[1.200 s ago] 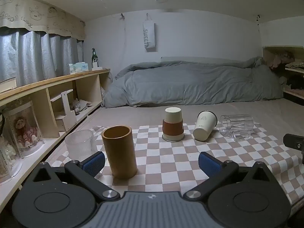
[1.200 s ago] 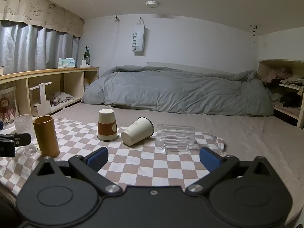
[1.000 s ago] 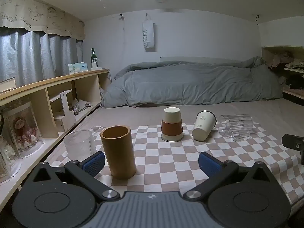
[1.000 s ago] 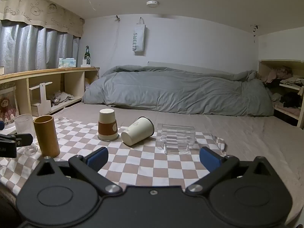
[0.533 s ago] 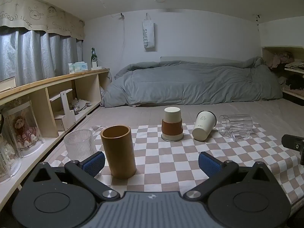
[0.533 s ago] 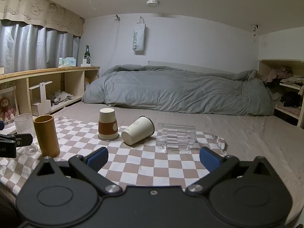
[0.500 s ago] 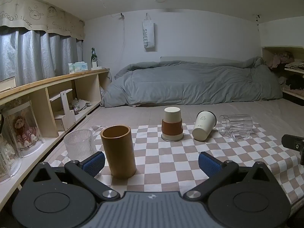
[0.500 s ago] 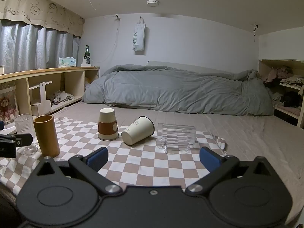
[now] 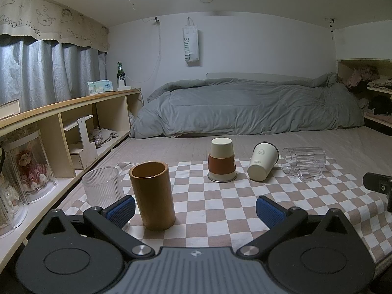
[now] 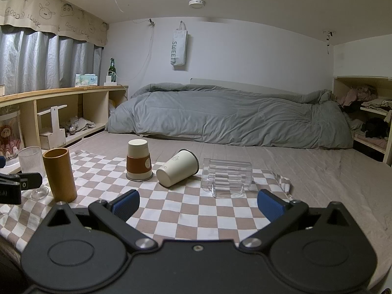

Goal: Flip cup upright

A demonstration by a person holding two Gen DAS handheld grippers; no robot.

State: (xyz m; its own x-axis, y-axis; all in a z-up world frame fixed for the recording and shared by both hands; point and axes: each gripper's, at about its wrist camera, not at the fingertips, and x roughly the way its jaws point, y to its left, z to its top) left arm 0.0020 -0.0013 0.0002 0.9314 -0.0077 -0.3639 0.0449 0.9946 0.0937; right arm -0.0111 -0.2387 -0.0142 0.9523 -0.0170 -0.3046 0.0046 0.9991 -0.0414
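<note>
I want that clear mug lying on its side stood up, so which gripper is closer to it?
Right. The right gripper sits just in front of the clear mug; the left gripper is off to its left, by the wooden cup.

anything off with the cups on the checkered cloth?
Three aren't upright. The white cup and the clear mug lie on their sides, and the sleeved paper cup stands upside down, rim on the cloth. The bamboo cup and ribbed glass stand upright. No spill visible.
</note>
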